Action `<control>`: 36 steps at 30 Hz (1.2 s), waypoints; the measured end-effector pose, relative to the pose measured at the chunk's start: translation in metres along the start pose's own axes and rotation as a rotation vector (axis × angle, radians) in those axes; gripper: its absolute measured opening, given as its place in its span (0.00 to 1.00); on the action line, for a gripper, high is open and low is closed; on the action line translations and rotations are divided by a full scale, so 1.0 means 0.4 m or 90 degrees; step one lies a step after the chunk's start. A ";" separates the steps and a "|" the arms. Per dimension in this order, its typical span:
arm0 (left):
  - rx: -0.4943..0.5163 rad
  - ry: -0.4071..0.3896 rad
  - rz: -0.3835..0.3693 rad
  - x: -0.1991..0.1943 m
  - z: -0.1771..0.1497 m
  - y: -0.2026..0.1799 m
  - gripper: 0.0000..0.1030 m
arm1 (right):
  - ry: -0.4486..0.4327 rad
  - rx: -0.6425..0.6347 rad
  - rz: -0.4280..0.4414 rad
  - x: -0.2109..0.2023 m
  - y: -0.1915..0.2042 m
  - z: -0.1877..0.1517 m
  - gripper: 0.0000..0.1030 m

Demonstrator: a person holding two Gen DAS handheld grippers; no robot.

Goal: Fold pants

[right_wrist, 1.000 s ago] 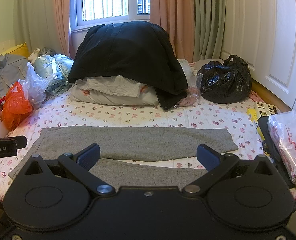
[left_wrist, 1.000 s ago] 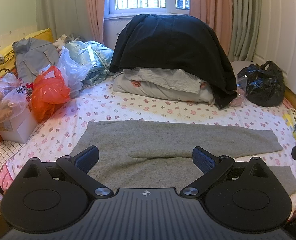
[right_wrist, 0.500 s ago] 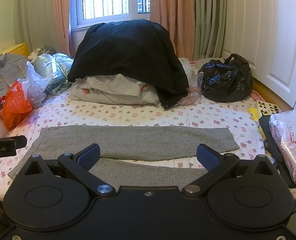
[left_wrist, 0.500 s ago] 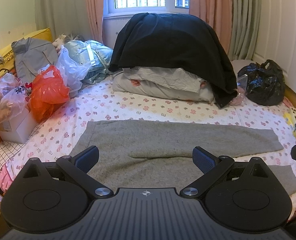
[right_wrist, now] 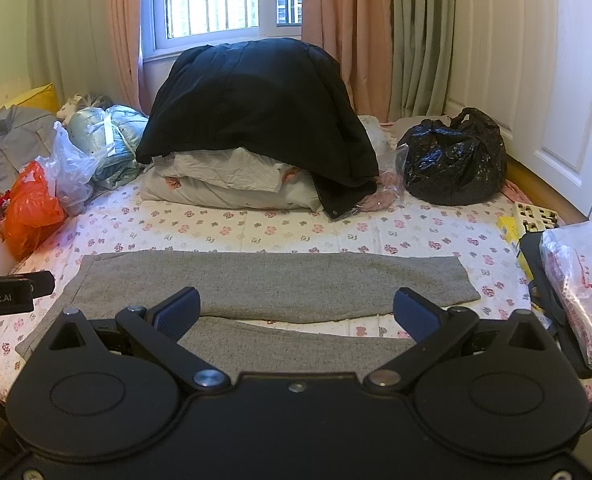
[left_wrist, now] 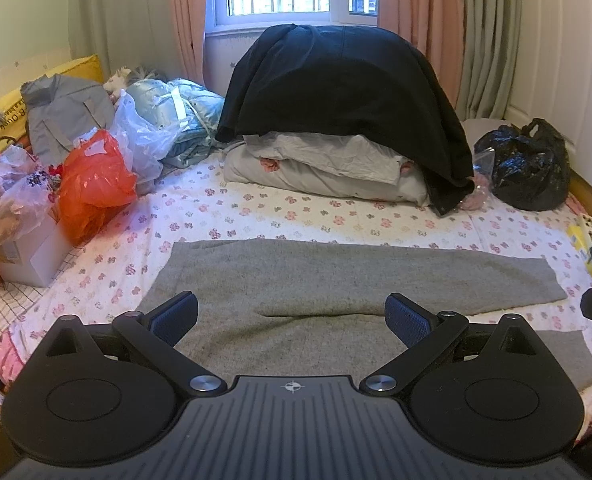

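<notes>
Plainly, the grey pants (left_wrist: 335, 284) lie flat just ahead of both wide-open, empty claws, long axis crosswise: waist before the left gripper (left_wrist: 292, 314), 2 cuffs nearer the right gripper (right_wrist: 297, 312).

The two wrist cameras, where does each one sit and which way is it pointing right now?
Left wrist view: sits on the left gripper, looking forward over the grey pants on the bed toward the window; its own open fingers show, and the other gripper's edge pokes in at far right.
Right wrist view: sits on the right gripper, further right, facing the same way; its open fingers show, and the other gripper at far left.
Both share the pants, black coat, black bag and window.
</notes>
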State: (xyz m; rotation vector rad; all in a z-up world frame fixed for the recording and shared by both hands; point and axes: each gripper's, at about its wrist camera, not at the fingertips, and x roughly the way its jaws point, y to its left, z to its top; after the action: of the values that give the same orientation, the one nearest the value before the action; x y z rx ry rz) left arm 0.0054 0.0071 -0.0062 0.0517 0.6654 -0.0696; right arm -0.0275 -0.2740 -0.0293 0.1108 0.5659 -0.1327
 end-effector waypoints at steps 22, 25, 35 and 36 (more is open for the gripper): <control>-0.150 0.166 -0.150 0.707 0.127 0.591 0.98 | 0.093 0.001 -0.072 0.163 -0.093 -0.053 1.00; -0.180 0.187 -0.159 0.824 0.135 0.666 0.98 | 0.112 -0.006 -0.081 0.193 -0.098 -0.062 1.00; -0.182 0.242 -0.292 1.089 0.122 0.732 0.98 | 0.178 -0.013 -0.087 0.290 -0.081 -0.090 1.00; -0.175 0.245 -0.296 1.106 0.121 0.733 0.97 | 0.182 -0.016 -0.087 0.299 -0.076 -0.091 1.00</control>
State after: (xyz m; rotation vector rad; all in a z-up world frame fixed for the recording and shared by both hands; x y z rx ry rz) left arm 0.4062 0.2747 -0.2342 -0.3644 1.0574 -0.4230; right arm 0.0487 -0.3101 -0.1266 0.0663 0.8599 -0.2454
